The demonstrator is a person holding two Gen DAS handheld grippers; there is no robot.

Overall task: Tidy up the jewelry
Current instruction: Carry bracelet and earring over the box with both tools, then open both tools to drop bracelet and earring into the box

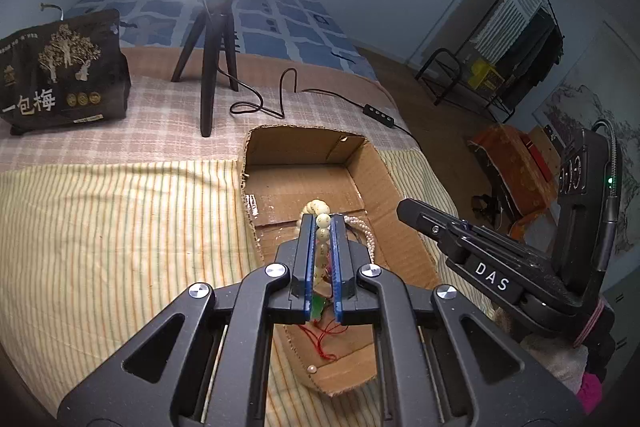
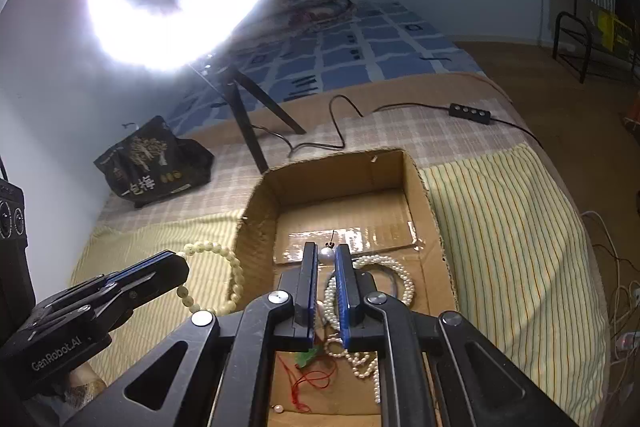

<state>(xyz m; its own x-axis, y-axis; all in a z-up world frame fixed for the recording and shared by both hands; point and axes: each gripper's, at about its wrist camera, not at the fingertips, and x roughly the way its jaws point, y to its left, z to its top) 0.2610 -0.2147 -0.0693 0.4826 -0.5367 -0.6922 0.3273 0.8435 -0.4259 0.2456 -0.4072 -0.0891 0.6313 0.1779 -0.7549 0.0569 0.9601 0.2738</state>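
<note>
An open cardboard box (image 1: 384,183) (image 2: 424,195) lies on the striped cloth. My left gripper (image 1: 323,221) is shut on a cream bead bracelet (image 1: 322,227) and holds it over the box's left edge; the bracelet (image 2: 224,267) hangs as a loop in the right wrist view. My right gripper (image 2: 327,251) is shut on a pearl earring (image 2: 327,254) above the box. In the box lie a white pearl necklace (image 2: 396,279), a green pendant on red cord (image 2: 310,359) and a small loose pearl (image 1: 312,369).
A ring light on a black tripod (image 1: 208,59) stands behind the box, its cable and switch (image 1: 378,115) trailing right. A dark snack bag (image 1: 64,71) sits at the far left. The bed edge drops to the floor on the right.
</note>
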